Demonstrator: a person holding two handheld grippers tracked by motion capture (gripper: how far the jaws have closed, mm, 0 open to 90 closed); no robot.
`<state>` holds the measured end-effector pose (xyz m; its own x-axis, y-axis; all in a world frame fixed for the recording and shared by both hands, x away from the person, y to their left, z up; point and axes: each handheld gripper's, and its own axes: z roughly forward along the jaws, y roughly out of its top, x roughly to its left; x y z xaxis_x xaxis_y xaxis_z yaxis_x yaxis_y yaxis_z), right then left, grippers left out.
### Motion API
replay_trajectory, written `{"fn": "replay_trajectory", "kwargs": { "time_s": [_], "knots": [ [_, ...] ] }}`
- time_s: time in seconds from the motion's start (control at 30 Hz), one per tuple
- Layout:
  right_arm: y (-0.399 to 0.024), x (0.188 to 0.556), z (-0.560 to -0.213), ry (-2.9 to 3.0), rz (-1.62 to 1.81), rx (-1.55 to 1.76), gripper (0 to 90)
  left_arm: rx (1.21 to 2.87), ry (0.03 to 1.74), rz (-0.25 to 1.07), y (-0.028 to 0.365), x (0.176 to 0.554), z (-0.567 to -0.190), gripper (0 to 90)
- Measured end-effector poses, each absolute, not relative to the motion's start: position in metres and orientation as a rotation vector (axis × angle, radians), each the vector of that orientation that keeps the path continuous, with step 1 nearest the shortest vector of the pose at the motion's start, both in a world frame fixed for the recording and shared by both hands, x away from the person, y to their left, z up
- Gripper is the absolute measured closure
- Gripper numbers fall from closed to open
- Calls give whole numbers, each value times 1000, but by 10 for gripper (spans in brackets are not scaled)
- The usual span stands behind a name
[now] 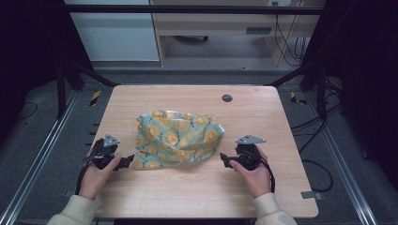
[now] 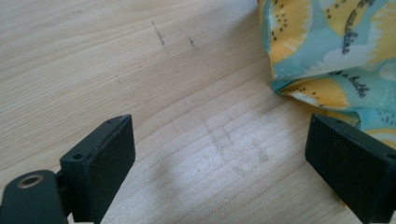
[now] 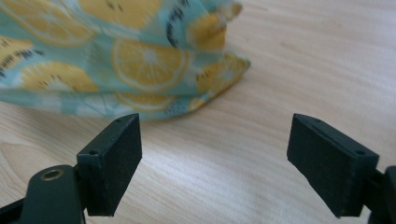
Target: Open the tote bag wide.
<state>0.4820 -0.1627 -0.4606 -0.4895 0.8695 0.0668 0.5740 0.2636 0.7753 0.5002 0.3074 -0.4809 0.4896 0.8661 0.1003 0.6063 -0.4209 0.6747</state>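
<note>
A crumpled teal cloth (image 1: 176, 138) printed with yellow citrus slices lies bunched in the middle of the wooden table (image 1: 197, 187). My left gripper (image 1: 126, 162) rests at the cloth's near left corner, open, with bare wood between its jaws. In the left gripper view, the cloth's edge (image 2: 327, 60) lies just beyond the right jaw of that gripper (image 2: 219, 158). My right gripper (image 1: 226, 161) sits a short way off the cloth's right end, open and empty. The right gripper view has the cloth (image 3: 116, 60) ahead and to the left of this gripper (image 3: 215, 158).
A small dark round grommet (image 1: 227, 98) is set in the table near its far edge. Metal frame rails and cables (image 1: 309, 126) run along the floor on both sides. A desk and cabinet stand beyond the table.
</note>
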Motion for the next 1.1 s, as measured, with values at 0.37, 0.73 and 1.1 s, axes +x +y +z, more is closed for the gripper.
{"fn": "replay_trajectory", "kwargs": {
  "time_s": [0.37, 0.73, 1.1],
  "knots": [
    [-140, 491, -420, 2221, 1056, 1187, 259, 2164, 1215, 602, 308, 499, -480, 87],
    [-117, 504, -383, 2260, 1041, 1092, 281, 2171, 1207, 593, 306, 498, -480, 91],
    [-88, 532, -367, 2307, 1045, 1065, 345, 2147, 1219, 597, 311, 498, -477, 91]
  ]
}}
